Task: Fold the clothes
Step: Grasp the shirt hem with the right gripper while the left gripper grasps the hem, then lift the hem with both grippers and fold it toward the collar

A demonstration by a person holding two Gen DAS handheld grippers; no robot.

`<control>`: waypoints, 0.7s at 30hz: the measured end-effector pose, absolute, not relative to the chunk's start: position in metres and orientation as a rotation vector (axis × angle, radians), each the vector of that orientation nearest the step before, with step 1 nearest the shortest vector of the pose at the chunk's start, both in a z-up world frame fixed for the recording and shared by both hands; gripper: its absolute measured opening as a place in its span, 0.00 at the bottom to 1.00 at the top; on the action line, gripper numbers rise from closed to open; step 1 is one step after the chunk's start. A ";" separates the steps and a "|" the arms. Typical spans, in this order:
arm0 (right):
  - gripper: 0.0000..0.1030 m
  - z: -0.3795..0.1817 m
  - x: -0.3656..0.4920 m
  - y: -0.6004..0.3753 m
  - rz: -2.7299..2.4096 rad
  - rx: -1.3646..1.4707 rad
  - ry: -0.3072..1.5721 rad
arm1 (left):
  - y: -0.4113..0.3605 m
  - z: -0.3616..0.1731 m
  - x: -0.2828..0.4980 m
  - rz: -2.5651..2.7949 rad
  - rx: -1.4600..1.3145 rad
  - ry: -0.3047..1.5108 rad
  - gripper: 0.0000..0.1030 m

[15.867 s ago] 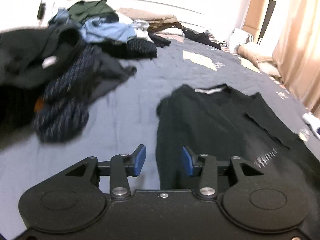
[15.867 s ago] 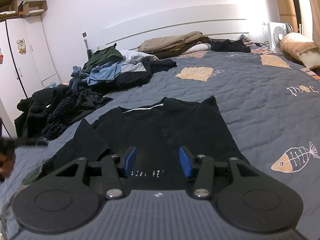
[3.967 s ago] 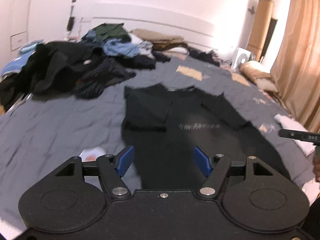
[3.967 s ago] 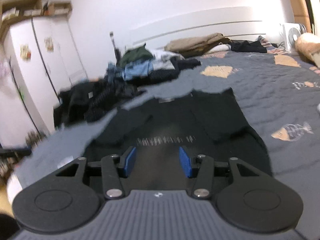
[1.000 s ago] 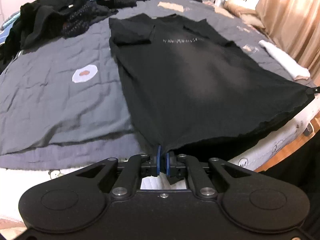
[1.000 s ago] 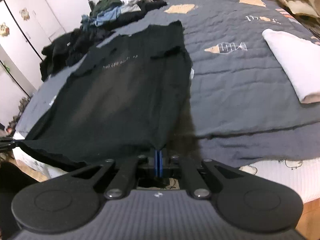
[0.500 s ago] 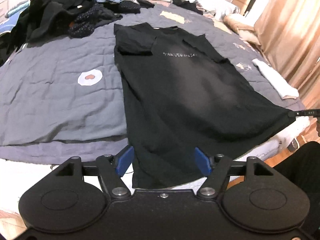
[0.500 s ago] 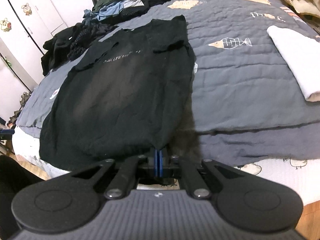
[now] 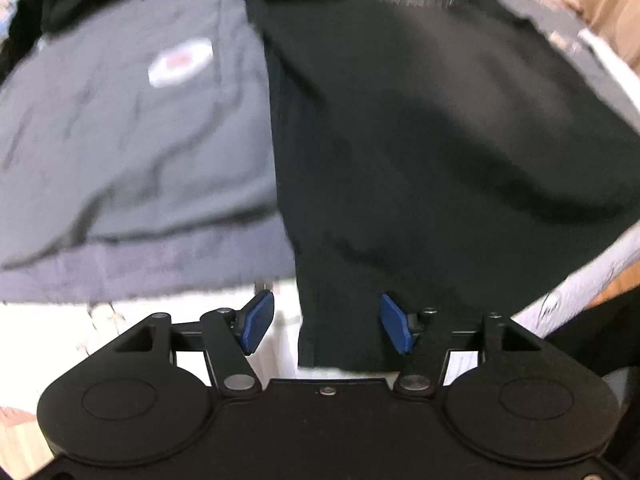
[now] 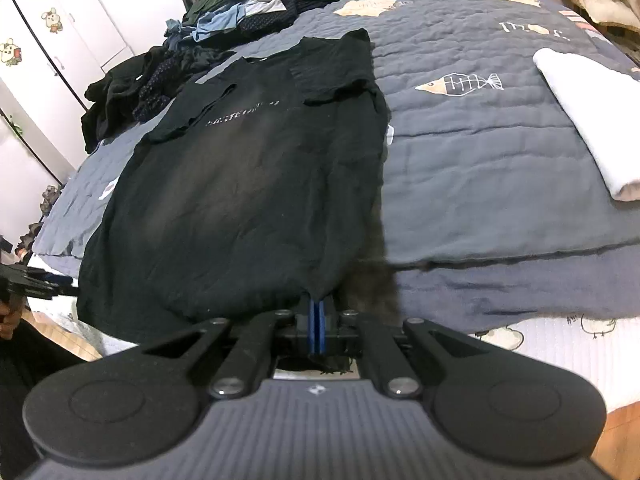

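Observation:
A black T-shirt point(image 10: 248, 168) with pale chest lettering lies face up along the grey quilted bed, sleeves folded in, its hem hanging over the bed's near edge. My right gripper point(image 10: 319, 320) is shut on the hem's right corner. In the blurred left wrist view the same black T-shirt point(image 9: 420, 140) fills the right half. My left gripper point(image 9: 327, 326) is open at the hem's left corner, and the cloth hangs between its blue pads point(image 9: 258, 322) without being pinched. The left gripper point(image 10: 24, 280) also shows at the far left of the right wrist view, held in a hand.
A folded white towel point(image 10: 588, 112) lies on the bed's right side. A heap of dark and blue clothes point(image 10: 188, 48) sits at the far left by the white wardrobe point(image 10: 52, 32). The quilt point(image 10: 480, 168) ends at the white mattress edge point(image 10: 560, 332) near me.
My left gripper opened half a second ago, let the hem corner drop, and has since come down close over that corner. The right gripper stays shut on its corner.

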State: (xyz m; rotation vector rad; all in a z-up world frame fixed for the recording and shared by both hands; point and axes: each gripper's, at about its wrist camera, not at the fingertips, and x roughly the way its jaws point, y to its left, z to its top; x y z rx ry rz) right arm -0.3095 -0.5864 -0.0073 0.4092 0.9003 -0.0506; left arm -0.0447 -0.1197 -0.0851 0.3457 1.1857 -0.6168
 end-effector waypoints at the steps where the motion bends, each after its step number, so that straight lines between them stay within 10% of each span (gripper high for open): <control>1: 0.02 -0.007 -0.309 -0.587 -0.049 0.410 0.900 | -0.121 -0.090 -0.044 -0.608 0.365 1.198 0.57; 5: 0.02 -0.008 -0.308 -0.587 -0.045 0.419 0.897 | -0.130 -0.108 -0.048 -0.616 0.416 1.213 0.57; 10: 0.02 -0.004 -0.312 -0.589 -0.045 0.456 0.860 | -0.136 -0.106 -0.062 -0.703 0.421 1.185 0.14; 21: 0.02 0.026 -0.329 -0.595 -0.030 0.584 0.697 | -0.065 -0.006 -0.076 -0.781 0.078 0.982 0.11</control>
